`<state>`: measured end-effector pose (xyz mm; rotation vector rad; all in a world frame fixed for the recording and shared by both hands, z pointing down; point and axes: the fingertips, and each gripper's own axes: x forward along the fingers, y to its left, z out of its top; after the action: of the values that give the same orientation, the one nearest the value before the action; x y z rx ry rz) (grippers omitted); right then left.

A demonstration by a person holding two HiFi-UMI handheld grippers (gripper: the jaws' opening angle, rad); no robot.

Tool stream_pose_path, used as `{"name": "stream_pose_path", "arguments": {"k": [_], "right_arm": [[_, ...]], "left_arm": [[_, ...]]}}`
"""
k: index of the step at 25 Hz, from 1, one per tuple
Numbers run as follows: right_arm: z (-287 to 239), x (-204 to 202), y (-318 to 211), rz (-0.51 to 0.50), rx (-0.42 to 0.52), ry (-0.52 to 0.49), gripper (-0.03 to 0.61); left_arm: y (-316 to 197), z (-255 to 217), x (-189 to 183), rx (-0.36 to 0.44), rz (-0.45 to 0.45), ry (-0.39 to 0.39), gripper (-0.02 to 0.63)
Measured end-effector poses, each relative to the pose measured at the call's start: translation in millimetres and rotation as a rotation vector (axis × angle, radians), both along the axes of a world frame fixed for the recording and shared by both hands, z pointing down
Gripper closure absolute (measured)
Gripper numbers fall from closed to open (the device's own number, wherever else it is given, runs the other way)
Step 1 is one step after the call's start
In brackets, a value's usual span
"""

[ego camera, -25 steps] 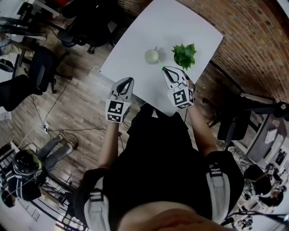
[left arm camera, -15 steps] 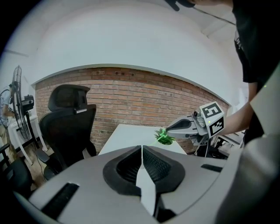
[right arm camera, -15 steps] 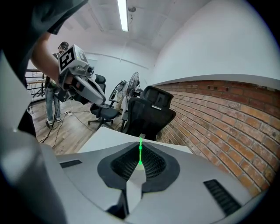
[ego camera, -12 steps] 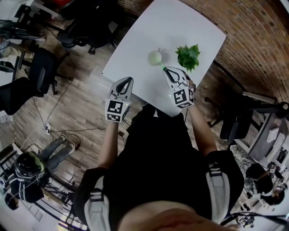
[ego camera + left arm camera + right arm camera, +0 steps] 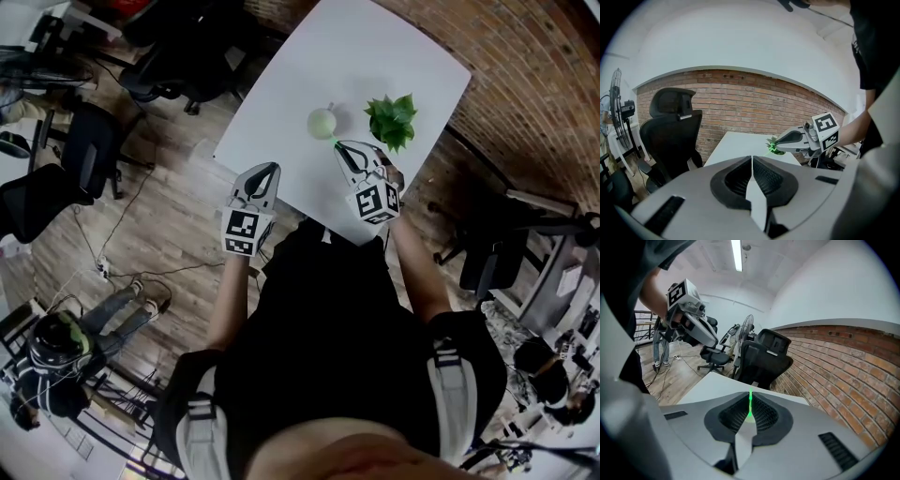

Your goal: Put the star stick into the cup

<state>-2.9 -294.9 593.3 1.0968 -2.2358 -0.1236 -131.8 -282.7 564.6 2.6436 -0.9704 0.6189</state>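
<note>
1. Your right tongs point(image 5: 339, 146) have crept closer to the cup point(image 5: 322, 123) over the last second; it now sits just ahead of their tips, a little to the left
2. The star stick point(image 5: 750, 401) is pinched between those jaws, which have just eased a shade yet remain nearly together on it; its green end pokes forward, just short of the cup and not yet inside
3. Your left tongs point(image 5: 266, 169) hang shut and empty over the near edge of the surface point(image 5: 309, 56), well left of the right pair
4. What remains, I judge, is lifting the tip over the cup's mouth and letting go; mind the plant point(image 5: 392, 119) just right of that path
</note>
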Motion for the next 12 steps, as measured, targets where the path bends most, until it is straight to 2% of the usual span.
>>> {"name": "stream_pose_path", "arguments": {"k": [5,12], "right_arm": [[3,-2,2,-0.02,-0.011,0.014,0.56],[13,-2,11,-0.05,-0.049,0.033,0.513]], "left_arm": [[-2,-3,7,0.008,0.012,0.004,0.586],[5,-3,13,0.004,0.029,0.01,0.586]]}}
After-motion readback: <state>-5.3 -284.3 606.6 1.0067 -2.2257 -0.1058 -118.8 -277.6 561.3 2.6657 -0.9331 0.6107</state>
